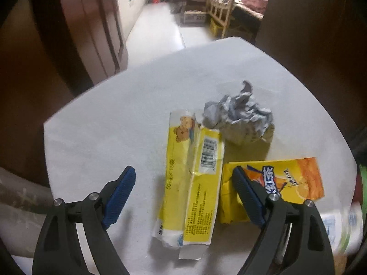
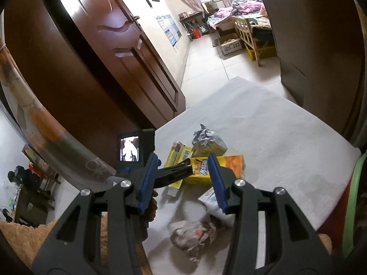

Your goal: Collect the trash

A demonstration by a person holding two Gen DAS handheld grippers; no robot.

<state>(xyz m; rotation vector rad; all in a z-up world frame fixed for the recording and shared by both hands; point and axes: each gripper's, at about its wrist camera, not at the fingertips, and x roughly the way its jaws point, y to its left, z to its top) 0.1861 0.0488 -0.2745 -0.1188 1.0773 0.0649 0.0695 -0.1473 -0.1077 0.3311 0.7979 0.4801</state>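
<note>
I find the left gripper [image 1: 183,178] spread wide, empty, over the yellow tissue pack [image 1: 195,183] on the white table [image 1: 114,114]. The orange tea carton [image 1: 296,178] lies at its 3 o'clock, crumpled paper [image 1: 240,119] at 1 o'clock (all touching). The right gripper [image 2: 183,178] is parted, holding nothing.

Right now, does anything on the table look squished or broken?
Yes. The yellow box with the bear picture lies flat with its end flap torn open. Beside it, the gray paper is crumpled into a ball. The orange drink carton looks dented too.
</note>
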